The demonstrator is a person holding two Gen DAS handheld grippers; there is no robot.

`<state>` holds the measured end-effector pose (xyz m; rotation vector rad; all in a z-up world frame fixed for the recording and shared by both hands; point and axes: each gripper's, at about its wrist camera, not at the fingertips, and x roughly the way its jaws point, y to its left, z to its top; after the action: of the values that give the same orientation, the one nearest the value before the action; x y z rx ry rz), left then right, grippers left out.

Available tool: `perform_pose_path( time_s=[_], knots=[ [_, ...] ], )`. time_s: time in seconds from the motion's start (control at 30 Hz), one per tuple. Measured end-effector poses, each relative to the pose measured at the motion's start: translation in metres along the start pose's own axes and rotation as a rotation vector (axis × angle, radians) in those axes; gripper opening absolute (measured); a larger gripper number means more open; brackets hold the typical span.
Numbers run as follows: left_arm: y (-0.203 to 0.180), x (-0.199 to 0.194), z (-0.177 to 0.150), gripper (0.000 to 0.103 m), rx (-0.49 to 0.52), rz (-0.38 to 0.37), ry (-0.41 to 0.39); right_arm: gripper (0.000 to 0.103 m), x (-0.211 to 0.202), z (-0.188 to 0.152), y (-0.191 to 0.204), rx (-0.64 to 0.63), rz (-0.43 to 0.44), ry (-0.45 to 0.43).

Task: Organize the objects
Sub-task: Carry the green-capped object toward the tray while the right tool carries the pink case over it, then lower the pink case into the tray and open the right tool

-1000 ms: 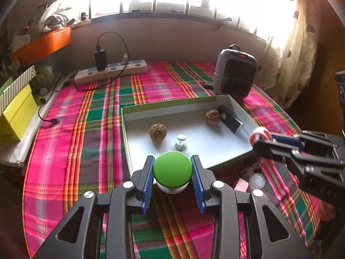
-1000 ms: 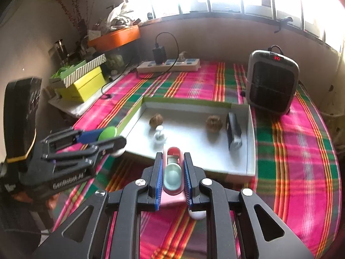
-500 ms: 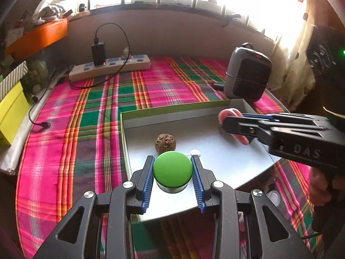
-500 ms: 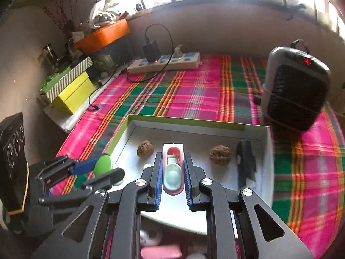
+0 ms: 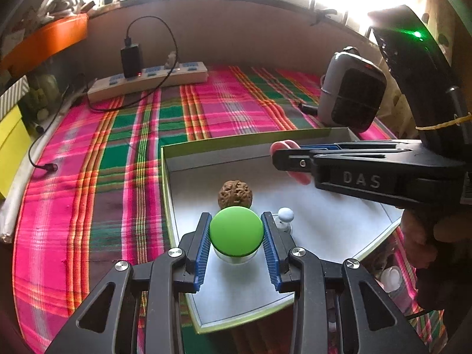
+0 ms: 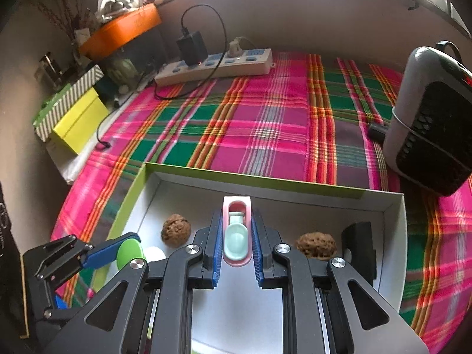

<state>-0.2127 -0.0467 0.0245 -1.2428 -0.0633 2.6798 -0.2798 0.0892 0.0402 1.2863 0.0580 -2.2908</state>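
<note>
My left gripper (image 5: 236, 233) is shut on a small jar with a green lid (image 5: 236, 231) and holds it over the near left part of the white tray (image 5: 324, 227). My right gripper (image 6: 237, 233) is shut on a pink clip with a pale green centre (image 6: 236, 236), over the tray's middle; it shows in the left wrist view (image 5: 290, 159). In the tray lie two walnuts (image 6: 175, 230) (image 6: 316, 242), a black block (image 6: 358, 242) and a small white knob (image 5: 285, 214).
The tray sits on a pink and green plaid cloth (image 6: 265, 124). A grey heater (image 6: 433, 118) stands at the back right, a power strip with charger (image 6: 215, 65) at the back. Yellow and striped boxes (image 6: 76, 115) line the left. Small items (image 5: 391, 275) lie below the tray's right edge.
Both grippers have moved forward over the tray with their objects still held. The right gripper came in from the tray's right edge toward its middle.
</note>
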Motion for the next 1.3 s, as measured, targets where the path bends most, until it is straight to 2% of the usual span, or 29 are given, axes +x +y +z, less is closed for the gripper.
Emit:
perform_pose_path(
  time_s=[0.57, 1.3],
  knots=[
    [-0.007, 0.01, 0.002, 0.031, 0.033, 0.007, -0.001, 0.019, 0.022, 0.003, 0.006, -0.044, -0.079, 0.03],
    [-0.008, 0.012, 0.003, 0.032, 0.036, 0.001, 0.005, 0.019, 0.026, 0.004, 0.01, -0.065, -0.098, 0.034]
  ],
)
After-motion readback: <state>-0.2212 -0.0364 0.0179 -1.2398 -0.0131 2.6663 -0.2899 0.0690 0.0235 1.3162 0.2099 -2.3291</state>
